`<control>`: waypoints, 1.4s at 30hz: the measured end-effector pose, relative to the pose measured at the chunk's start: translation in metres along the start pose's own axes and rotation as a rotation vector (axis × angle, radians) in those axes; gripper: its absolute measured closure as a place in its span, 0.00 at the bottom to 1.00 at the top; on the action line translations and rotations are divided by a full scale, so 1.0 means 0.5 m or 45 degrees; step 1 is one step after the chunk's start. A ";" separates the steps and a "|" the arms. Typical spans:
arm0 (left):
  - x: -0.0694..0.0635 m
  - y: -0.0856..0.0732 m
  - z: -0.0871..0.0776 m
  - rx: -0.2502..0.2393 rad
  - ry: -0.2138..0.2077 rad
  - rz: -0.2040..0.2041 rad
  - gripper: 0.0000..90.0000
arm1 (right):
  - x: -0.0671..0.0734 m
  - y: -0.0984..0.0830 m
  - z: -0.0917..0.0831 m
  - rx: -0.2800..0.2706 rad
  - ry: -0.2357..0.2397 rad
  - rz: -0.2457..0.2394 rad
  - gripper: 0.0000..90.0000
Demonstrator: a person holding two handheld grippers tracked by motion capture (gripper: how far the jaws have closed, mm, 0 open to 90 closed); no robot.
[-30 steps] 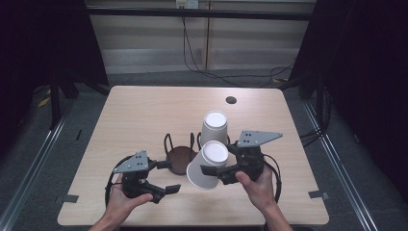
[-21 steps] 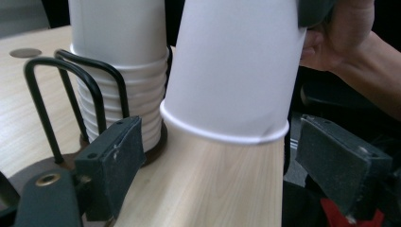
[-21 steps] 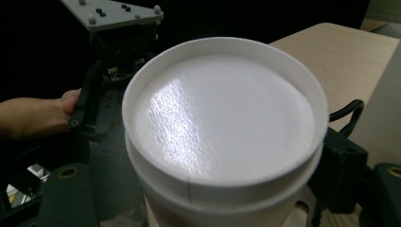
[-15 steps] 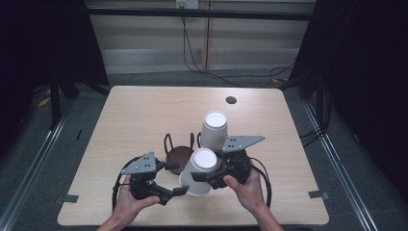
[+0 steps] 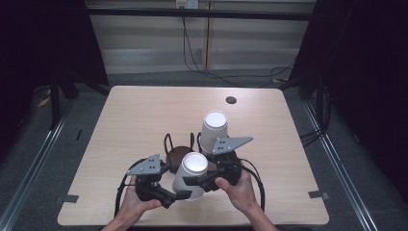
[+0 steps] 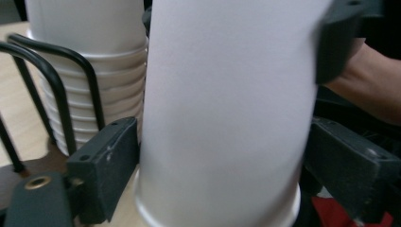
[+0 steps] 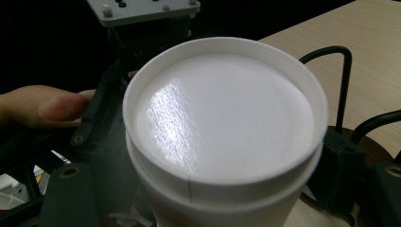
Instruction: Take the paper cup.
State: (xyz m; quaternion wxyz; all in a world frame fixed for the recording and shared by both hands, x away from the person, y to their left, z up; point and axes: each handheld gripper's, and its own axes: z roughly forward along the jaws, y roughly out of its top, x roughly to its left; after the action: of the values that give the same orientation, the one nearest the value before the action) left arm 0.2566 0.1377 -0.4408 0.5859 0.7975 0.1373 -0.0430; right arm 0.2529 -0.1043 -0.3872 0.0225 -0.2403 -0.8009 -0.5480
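Note:
An upside-down white paper cup hangs tilted over the table's front. My right gripper is shut on its sides from the right. A step below the cup's base looks like a second cup nested in it. My left gripper reaches in from the left near the cup's rim. Its jaws have just been opening and now stand on either side of the cup without clearly pressing it. Behind it, a stack of upside-down cups stands in a black wire holder.
The light wooden table has a small dark hole near its far edge. The holder's wire loops rise close beside both grippers. Dark floor and cables surround the table.
The right gripper carried the cup down and left to the left gripper. The left gripper's jaws spread apart and now flank the cup.

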 end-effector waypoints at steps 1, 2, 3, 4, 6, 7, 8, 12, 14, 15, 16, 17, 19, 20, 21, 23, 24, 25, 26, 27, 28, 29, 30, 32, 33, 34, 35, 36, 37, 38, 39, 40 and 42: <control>0.000 0.000 0.000 0.000 0.000 0.000 0.12 | 0.000 0.000 0.000 0.000 0.000 0.000 0.27; 0.000 -0.001 0.002 0.003 0.005 0.003 0.11 | 0.002 0.000 0.004 0.002 0.007 0.003 0.27; 0.000 -0.002 0.003 0.006 0.002 0.002 0.11 | 0.002 0.000 0.004 0.002 0.007 0.003 0.27; 0.000 -0.002 0.004 0.008 -0.001 0.004 0.10 | 0.002 0.000 0.006 0.003 0.012 0.003 0.27; -0.001 -0.005 0.008 0.015 -0.001 0.003 0.10 | 0.004 -0.001 0.015 0.011 0.025 0.006 0.27; -0.001 -0.005 0.010 0.019 -0.006 0.001 0.10 | 0.004 -0.001 0.015 0.011 0.025 0.006 0.27; -0.002 -0.005 0.011 0.024 -0.007 0.003 0.10 | 0.005 -0.001 0.017 0.011 0.029 0.008 0.27; -0.005 -0.011 0.019 0.039 -0.015 0.005 0.12 | 0.011 0.000 0.026 0.014 0.043 0.000 0.27; -0.004 -0.013 0.023 0.046 -0.011 0.003 0.11 | 0.010 0.001 0.025 0.003 0.047 0.008 0.27; -0.004 -0.013 0.023 0.046 -0.011 0.003 0.12 | 0.010 0.001 0.025 0.003 0.047 0.008 0.27; -0.004 -0.013 0.022 0.048 -0.015 0.003 0.12 | 0.011 0.001 0.025 0.003 0.047 0.008 0.27; -0.004 -0.014 0.021 0.047 -0.016 -0.003 0.12 | 0.011 0.001 0.023 -0.008 0.048 0.012 0.27; -0.004 -0.013 0.020 0.044 -0.013 -0.011 0.12 | 0.012 0.001 0.022 -0.010 0.044 0.010 0.27; -0.005 -0.013 0.020 0.046 -0.007 -0.003 0.13 | 0.011 0.001 0.022 -0.012 0.043 0.011 0.27; -0.004 -0.013 0.019 0.050 -0.006 0.004 0.13 | 0.010 0.001 0.021 -0.011 0.047 0.013 0.27; -0.005 -0.011 0.016 0.065 -0.002 0.006 0.15 | 0.009 0.000 0.020 -0.015 0.054 0.015 0.27; -0.005 -0.008 0.015 0.082 -0.002 0.005 0.16 | 0.009 0.000 0.020 -0.016 0.054 0.015 0.27; -0.005 -0.007 0.015 0.087 -0.006 -0.001 0.16 | 0.008 0.000 0.021 -0.016 0.058 0.021 0.26; -0.005 -0.005 0.014 0.103 -0.008 0.000 0.17 | 0.008 0.000 0.021 -0.016 0.060 0.022 0.26; -0.005 -0.003 0.013 0.110 -0.007 0.002 0.17 | 0.008 0.000 0.021 -0.017 0.058 0.019 0.26; -0.006 -0.001 0.012 0.111 -0.008 -0.001 0.17 | 0.008 0.000 0.021 -0.018 0.062 0.024 0.25; -0.007 0.000 0.011 0.118 -0.005 -0.001 0.18 | 0.007 0.000 0.021 -0.024 0.073 0.033 0.25; -0.009 0.002 0.011 0.130 0.002 0.003 0.18 | 0.007 0.000 0.021 -0.022 0.079 0.034 0.25; -0.007 0.004 0.010 0.160 0.008 -0.006 0.18 | 0.005 -0.002 0.022 -0.031 0.085 0.034 0.24; -0.004 0.004 0.009 0.178 0.000 -0.005 0.18 | 0.003 -0.004 0.022 -0.044 0.090 0.047 0.20; -0.001 0.004 0.008 0.186 0.006 -0.008 0.19 | -0.001 -0.004 0.023 -0.047 0.110 0.062 0.16; 0.000 0.003 0.006 0.189 0.012 -0.013 0.19 | -0.004 -0.004 0.023 -0.044 0.114 0.067 0.16; 0.004 0.004 0.001 0.205 0.015 -0.020 0.19 | -0.006 -0.006 0.020 -0.051 0.088 0.063 0.16; 0.004 0.004 0.001 0.205 0.015 -0.020 0.19 | -0.006 -0.006 0.020 -0.051 0.088 0.063 0.16; 0.005 0.005 -0.001 0.207 0.018 -0.025 0.19 | -0.007 -0.006 0.020 -0.048 0.086 0.058 0.16; 0.007 0.005 -0.003 0.213 0.017 -0.030 0.19 | -0.008 -0.007 0.019 -0.046 0.075 0.053 0.16; 0.008 0.004 -0.004 0.228 0.019 -0.033 0.19 | -0.008 -0.007 0.017 -0.045 0.065 0.056 0.16; 0.012 0.004 -0.006 0.271 0.019 -0.053 0.19 | -0.009 -0.007 0.012 -0.055 0.062 0.054 0.16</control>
State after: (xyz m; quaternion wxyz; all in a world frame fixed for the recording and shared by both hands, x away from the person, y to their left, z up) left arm 0.2625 0.1411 -0.4392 0.4958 0.8525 0.1527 -0.0637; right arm 0.2568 -0.1016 -0.3941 0.0485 -0.2442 -0.7829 -0.5702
